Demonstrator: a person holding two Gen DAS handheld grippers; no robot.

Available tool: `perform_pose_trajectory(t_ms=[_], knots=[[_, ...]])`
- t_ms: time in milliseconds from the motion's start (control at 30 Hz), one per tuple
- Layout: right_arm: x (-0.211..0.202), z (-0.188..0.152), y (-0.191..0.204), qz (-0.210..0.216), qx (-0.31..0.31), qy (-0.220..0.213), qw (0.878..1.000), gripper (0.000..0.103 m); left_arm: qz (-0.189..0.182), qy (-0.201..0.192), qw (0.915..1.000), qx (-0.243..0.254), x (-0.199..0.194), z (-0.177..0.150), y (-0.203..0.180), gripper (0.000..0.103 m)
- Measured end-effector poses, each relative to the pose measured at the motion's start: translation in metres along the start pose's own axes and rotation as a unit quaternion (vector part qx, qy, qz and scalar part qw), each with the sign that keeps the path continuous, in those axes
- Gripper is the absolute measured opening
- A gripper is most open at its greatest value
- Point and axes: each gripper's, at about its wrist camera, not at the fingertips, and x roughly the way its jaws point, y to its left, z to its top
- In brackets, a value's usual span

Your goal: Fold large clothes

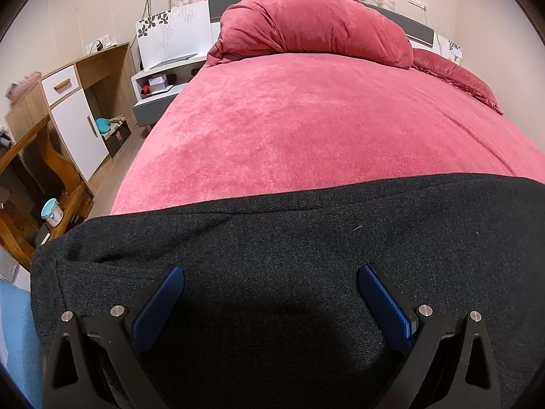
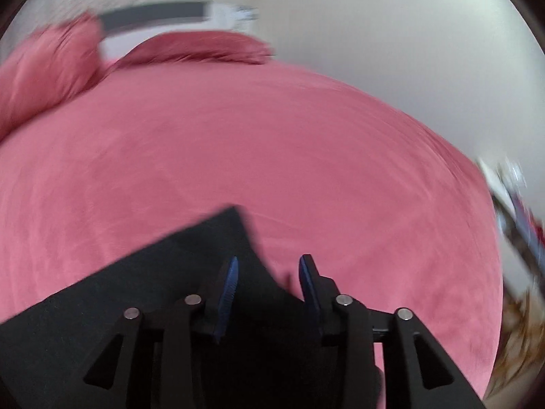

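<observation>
You are working over a bed (image 1: 306,119) covered in a pink plush spread, a good broad, soft surface for laying a big garment flat, and everything below is placed against that bed. Nearest you, at its foot edge, lies the dark garment (image 1: 259,255), charcoal and coarse-woven, spread across the near end so its far hem runs straight across the spread. Your left gripper (image 1: 270,274) hangs over the garment's middle with its blue pads (image 1: 170,283) splayed wide and nothing pinched between them, likely waiting while the other hand works. Your right gripper (image 2: 267,267) sits at the garment's right corner (image 2: 235,218); the view is smeared with motion, but the jaws stand parted with cloth lying under and between them, not clamped, which reads as a corner set down where a fold should end. Farther up the bed the spread is bare, leaving room for folding. At the head end a bundled pink duvet (image 1: 313,24) is heaped out of the way against the grey headboard (image 1: 224,3), with a wooden cabinet (image 1: 78,102) off the bed's left side.
</observation>
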Motion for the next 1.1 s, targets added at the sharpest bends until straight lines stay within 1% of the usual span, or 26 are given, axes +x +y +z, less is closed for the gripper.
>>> perform_pose_trajectory(t_ms=[33,67,100,167,200,267,333,367,400,433,467,533,600,633,700,733,767,800,833,867,900,967,1033,1100], knots=[[-0.004,-0.004,-0.013,-0.005,0.014,0.000,1.000,0.041,0.001,0.000,1.0000,0.001,0.000,0.000,0.000,0.103],[-0.021,-0.020,-0.031,-0.004,0.028,0.004,1.000,0.041,0.003,0.000,1.0000,0.002,0.000,0.000,-0.001,0.103],[-0.024,-0.029,-0.040,0.004,0.038,0.015,0.999,0.041,0.005,0.000,1.0000,0.003,-0.001,0.000,-0.001,0.103],[-0.032,-0.052,-0.072,0.030,0.061,0.039,0.997,0.041,0.013,-0.002,0.9999,0.009,-0.003,0.000,-0.004,0.103],[-0.039,-0.062,-0.085,0.034,0.071,0.044,0.996,0.041,0.019,-0.004,0.9997,0.012,-0.004,0.000,-0.005,0.103],[-0.069,-0.095,-0.118,0.060,0.098,0.064,0.991,0.041,0.034,-0.006,0.9992,0.020,-0.009,0.000,-0.009,0.103],[-0.096,-0.130,-0.134,0.084,0.116,0.079,0.987,0.041,0.045,0.008,0.9987,0.022,-0.019,-0.003,-0.009,0.103],[-0.108,-0.146,-0.144,0.093,0.122,0.086,0.984,0.041,0.037,0.023,0.9989,0.018,-0.028,-0.004,-0.007,0.103],[-0.112,-0.164,-0.149,0.097,0.125,0.090,0.983,0.041,0.018,0.039,0.9990,0.009,-0.039,-0.008,-0.003,0.103],[-0.123,-0.180,-0.159,0.100,0.132,0.093,0.982,0.041,0.002,0.043,0.9991,0.002,-0.049,-0.014,0.001,0.102],[-0.126,-0.194,-0.164,0.102,0.136,0.094,0.981,0.041,-0.016,0.038,0.9991,-0.004,-0.066,-0.023,0.006,0.102],[-0.148,-0.225,-0.184,0.105,0.150,0.095,0.978,0.041,-0.035,0.017,0.9992,-0.011,-0.106,-0.047,0.021,0.102],[-0.160,-0.249,-0.198,0.106,0.167,0.092,0.976,0.041,-0.033,0.008,0.9993,-0.016,-0.133,-0.069,0.036,0.102],[-0.167,-0.262,-0.210,0.111,0.186,0.095,0.972,0.041,-0.028,0.006,0.9994,-0.021,-0.145,-0.079,0.045,0.102],[-0.174,-0.285,-0.228,0.117,0.220,0.102,0.963,0.041,-0.006,0.000,0.9991,-0.042,-0.170,-0.103,0.070,0.102],[-0.176,-0.293,-0.235,0.119,0.233,0.105,0.959,0.042,0.008,-0.003,0.9982,-0.060,-0.181,-0.115,0.086,0.102],[-0.177,-0.303,-0.245,0.122,0.255,0.111,0.953,0.042,0.018,-0.003,0.9966,-0.080,-0.189,-0.124,0.100,0.102],[-0.177,-0.313,-0.256,0.128,0.283,0.114,0.944,0.042,0.024,-0.002,0.9946,-0.101,-0.195,-0.131,0.113,0.102],[-0.175,-0.320,-0.266,0.139,0.314,0.116,0.932,0.042,0.027,0.000,0.9920,-0.123,-0.200,-0.138,0.127,0.102],[-0.173,-0.324,-0.271,0.149,0.332,0.115,0.924,0.042,0.025,0.005,0.9870,-0.159,-0.204,-0.148,0.146,0.102],[-0.169,-0.328,-0.280,0.165,0.361,0.111,0.911,0.042,0.026,0.010,0.9830,-0.182,-0.206,-0.154,0.158,0.102],[-0.160,-0.333,-0.291,0.186,0.398,0.102,0.892,0.043,0.028,0.024,0.9730,-0.228,-0.206,-0.167,0.179,0.102],[-0.153,-0.333,-0.295,0.189,0.411,0.104,0.886,0.043,0.027,0.044,0.9593,-0.278,-0.205,-0.183,0.197,0.102],[-0.143,-0.332,-0.299,0.194,0.425,0.103,0.878,0.043,0.010,0.062,0.9503,-0.305,-0.202,-0.196,0.203,0.102]])
